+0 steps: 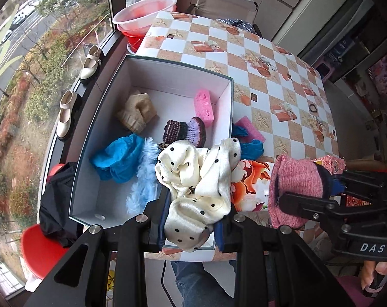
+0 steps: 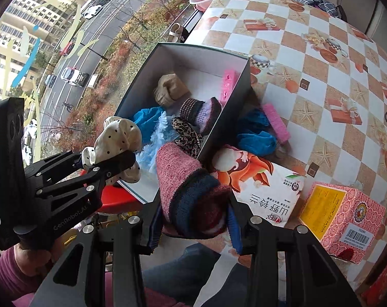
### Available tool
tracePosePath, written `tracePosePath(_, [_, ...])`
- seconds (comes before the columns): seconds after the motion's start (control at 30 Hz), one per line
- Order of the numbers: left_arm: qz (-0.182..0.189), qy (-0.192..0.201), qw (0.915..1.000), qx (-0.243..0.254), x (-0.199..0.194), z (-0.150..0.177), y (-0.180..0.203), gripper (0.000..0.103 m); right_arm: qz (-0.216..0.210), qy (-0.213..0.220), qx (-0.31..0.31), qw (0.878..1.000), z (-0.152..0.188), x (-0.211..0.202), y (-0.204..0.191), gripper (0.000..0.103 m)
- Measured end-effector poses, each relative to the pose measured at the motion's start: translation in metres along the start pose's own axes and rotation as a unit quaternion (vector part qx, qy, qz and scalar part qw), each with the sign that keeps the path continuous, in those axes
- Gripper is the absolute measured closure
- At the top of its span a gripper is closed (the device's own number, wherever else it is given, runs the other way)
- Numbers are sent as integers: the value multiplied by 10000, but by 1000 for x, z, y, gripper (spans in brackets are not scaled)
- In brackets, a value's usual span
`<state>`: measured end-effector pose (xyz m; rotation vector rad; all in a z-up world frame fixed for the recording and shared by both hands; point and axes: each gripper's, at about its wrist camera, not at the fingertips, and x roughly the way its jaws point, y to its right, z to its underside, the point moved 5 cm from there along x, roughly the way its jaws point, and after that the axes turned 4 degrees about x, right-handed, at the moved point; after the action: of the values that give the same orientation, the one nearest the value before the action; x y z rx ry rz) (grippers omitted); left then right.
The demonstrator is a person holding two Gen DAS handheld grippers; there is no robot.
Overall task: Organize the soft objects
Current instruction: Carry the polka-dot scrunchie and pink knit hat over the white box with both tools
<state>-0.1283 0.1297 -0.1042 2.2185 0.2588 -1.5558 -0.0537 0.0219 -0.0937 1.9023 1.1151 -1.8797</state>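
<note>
Your left gripper (image 1: 191, 220) jaws clamp dotted scarf (image 1: 196, 179) over box (image 1: 152, 76) near edge; right gripper (image 2: 193, 220) jaws clamp pink sock (image 2: 185, 186) beside it. Release early: either drops onto counter (image 1: 270, 58).

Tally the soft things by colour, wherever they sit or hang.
Pink sponges: 2
Blue cloths: 2
Cream polka-dot scarf: 1
Pink knit sock: 1
Beige knit: 1
Purple knit: 1
Light-blue feather: 1
Leopard-print piece: 1
Total: 10
</note>
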Motion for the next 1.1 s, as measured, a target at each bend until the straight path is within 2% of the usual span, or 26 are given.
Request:
tracePosePath(0.47, [-53, 103, 9995, -296, -1, 4, -26, 72, 121, -156, -274, 9994, -6, 13, -23, 59])
tracePosePath(1.1, [-153, -85, 9979, -630, 15, 13, -52, 72, 188, -377, -562, 9975, -18, 30, -42, 59])
